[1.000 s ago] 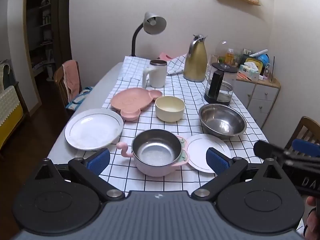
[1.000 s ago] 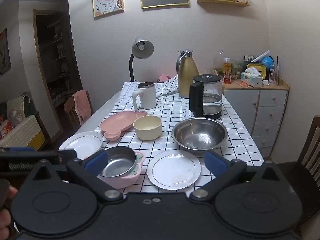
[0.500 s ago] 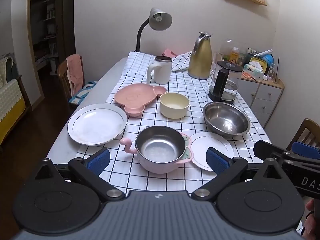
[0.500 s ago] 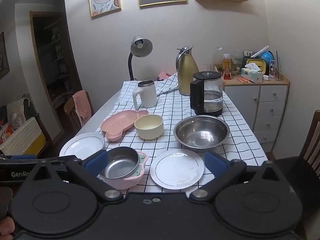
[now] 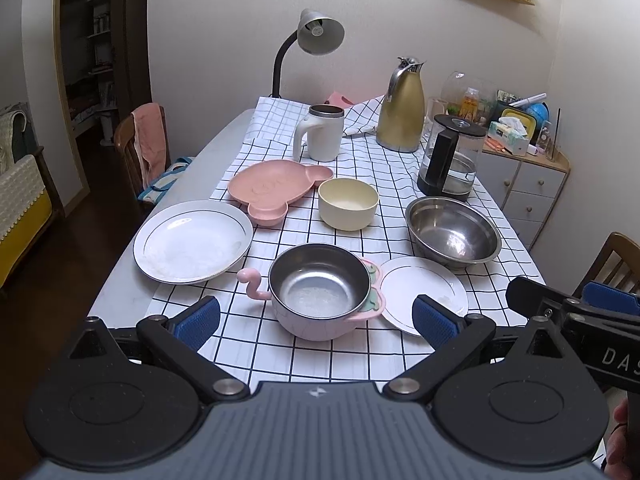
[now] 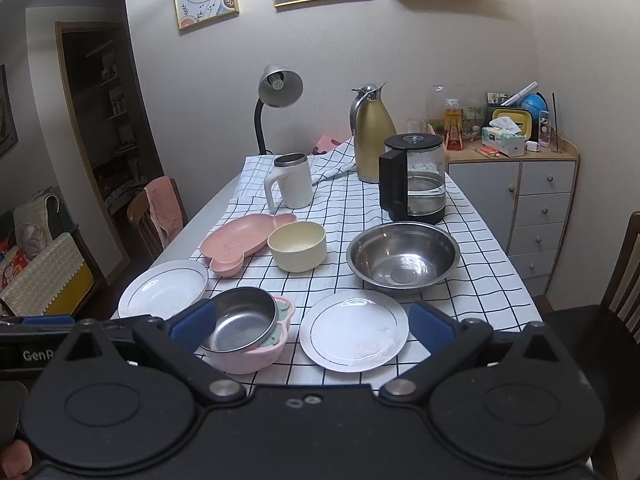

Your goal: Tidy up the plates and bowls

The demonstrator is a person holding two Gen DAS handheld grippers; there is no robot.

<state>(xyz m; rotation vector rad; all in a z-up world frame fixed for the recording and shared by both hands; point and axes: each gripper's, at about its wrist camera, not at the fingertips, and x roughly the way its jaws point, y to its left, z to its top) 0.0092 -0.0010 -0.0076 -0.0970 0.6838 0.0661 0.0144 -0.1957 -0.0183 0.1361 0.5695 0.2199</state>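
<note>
On the checked tablecloth stand a pink bowl with a steel liner [image 5: 320, 292] [image 6: 244, 332], a small white plate [image 5: 424, 288] [image 6: 354, 330], a large white plate [image 5: 192, 240] [image 6: 164, 288], a pink divided plate [image 5: 276, 188] [image 6: 240, 242], a cream bowl [image 5: 348, 204] [image 6: 298, 246] and a steel bowl [image 5: 454, 232] [image 6: 402, 256]. My left gripper [image 5: 316, 320] is open and empty, held above the near table edge before the pink bowl. My right gripper [image 6: 312, 326] is open and empty before the small plate.
At the back stand a white mug [image 5: 320, 138], a gold thermos [image 5: 402, 116], a glass kettle [image 5: 450, 160] and a desk lamp [image 5: 318, 36]. A cabinet [image 6: 540, 208] stands to the right. Chairs stand at left [image 5: 140, 148] and right [image 6: 624, 280].
Both grippers have risen and drawn slightly nearer the table; the dishes sit a little lower and larger in view. Nothing on the table moved.
</note>
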